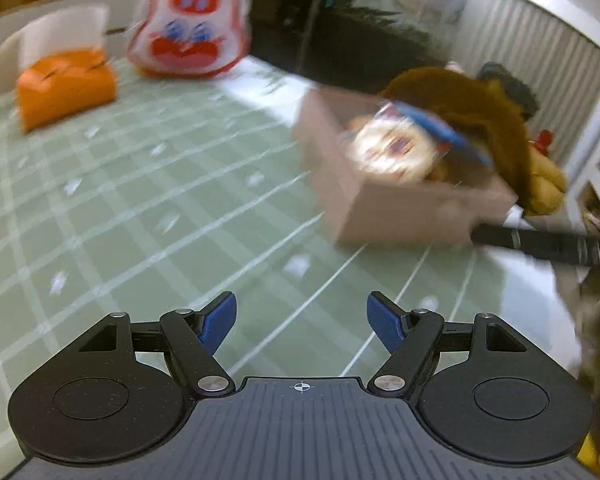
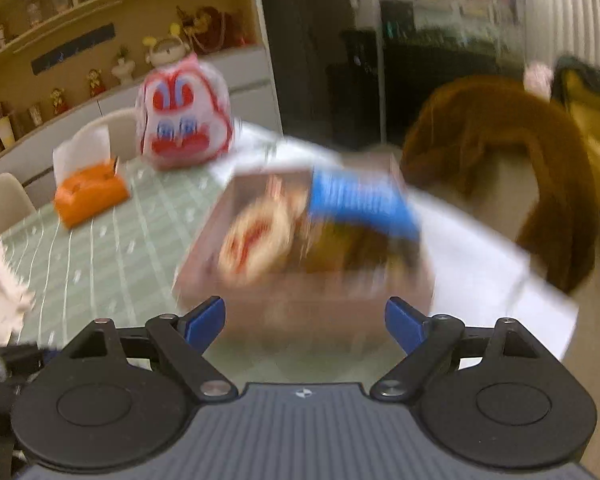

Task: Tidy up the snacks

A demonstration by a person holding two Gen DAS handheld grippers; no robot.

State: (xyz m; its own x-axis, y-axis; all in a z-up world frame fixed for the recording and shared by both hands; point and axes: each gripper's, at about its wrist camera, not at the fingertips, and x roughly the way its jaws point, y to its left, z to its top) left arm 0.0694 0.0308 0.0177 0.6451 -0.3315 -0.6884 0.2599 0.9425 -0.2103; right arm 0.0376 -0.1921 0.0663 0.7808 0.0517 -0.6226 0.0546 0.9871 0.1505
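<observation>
Left wrist view: the left gripper is held low over the green checked tablecloth, blue-padded jaws spread wide, nothing between them. The brown cardboard box sits ahead to its right, holding a round pale snack packet and a blue-topped packet; motion blur hides detail. Right wrist view: the right gripper faces the box's near wall, jaws wide apart and empty. An orange tissue pouch and a red-and-white cartoon-face bag stand beyond.
</observation>
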